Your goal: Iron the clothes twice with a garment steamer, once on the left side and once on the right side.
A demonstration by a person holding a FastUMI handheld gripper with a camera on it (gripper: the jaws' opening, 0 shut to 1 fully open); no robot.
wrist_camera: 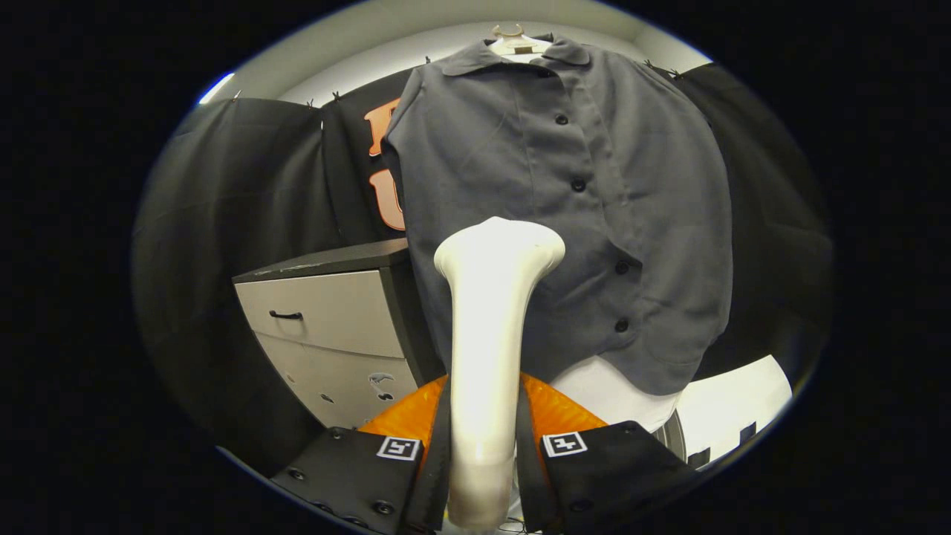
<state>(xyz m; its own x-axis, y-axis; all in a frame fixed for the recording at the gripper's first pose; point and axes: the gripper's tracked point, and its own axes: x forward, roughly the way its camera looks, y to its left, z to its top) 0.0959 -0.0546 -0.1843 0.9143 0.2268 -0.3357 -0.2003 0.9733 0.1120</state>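
Observation:
A grey button-up shirt [565,208] hangs on a pale hanger [513,41] in front of the black cloth wall. A white garment steamer [487,357] stands upright between my fingers, its flared head [499,249] close to the lower left half of the shirt front, left of the button row. Whether the head touches the cloth I cannot tell. My gripper [483,438] is shut on the steamer's handle, both fingers pressing its sides.
A grey drawer cabinet [327,327] with a dark top and a black handle stands to the left of the shirt, below it. A white surface [735,409] lies under the shirt's hem on the right.

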